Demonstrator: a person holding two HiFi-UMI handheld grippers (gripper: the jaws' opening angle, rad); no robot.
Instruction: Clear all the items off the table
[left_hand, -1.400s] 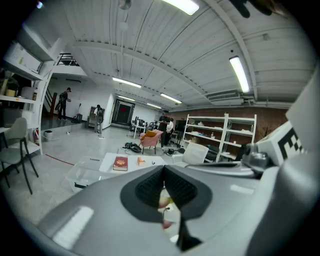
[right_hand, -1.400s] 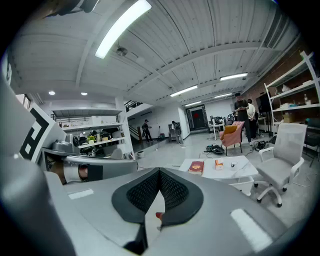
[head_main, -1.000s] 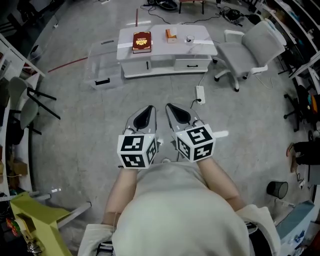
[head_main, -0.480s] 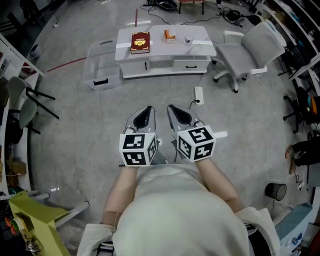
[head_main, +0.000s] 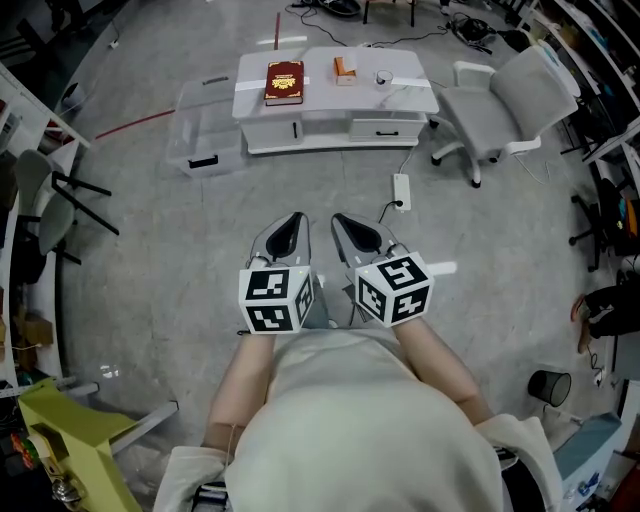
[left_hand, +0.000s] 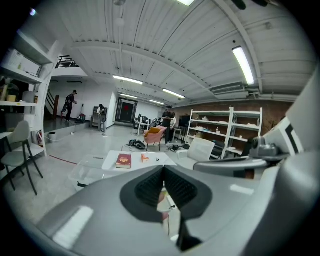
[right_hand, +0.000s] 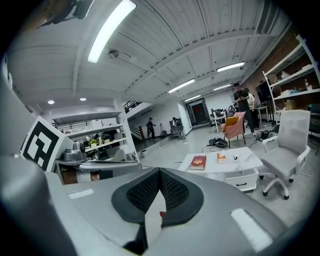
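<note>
A low white table (head_main: 400, 100) stands far ahead on the grey floor. On it lie a red book (head_main: 284, 81), a small orange box (head_main: 345, 67) and a small round thing (head_main: 382, 77). The same red book (left_hand: 123, 160) and orange box (left_hand: 144, 158) show in the left gripper view, and the book (right_hand: 198, 162) and box (right_hand: 220, 158) in the right gripper view. My left gripper (head_main: 291, 228) and right gripper (head_main: 354, 226) are held side by side close to my body, well short of the table. Both are shut with nothing between the jaws.
A clear plastic bin (head_main: 205, 130) sits left of the table. A white office chair (head_main: 505, 95) stands to its right. A power strip (head_main: 401, 190) with its cable lies on the floor between me and the table. A black-legged chair (head_main: 45, 205) stands at the left.
The view has shifted slightly toward the table; both grippers keep their places side by side, shut.
</note>
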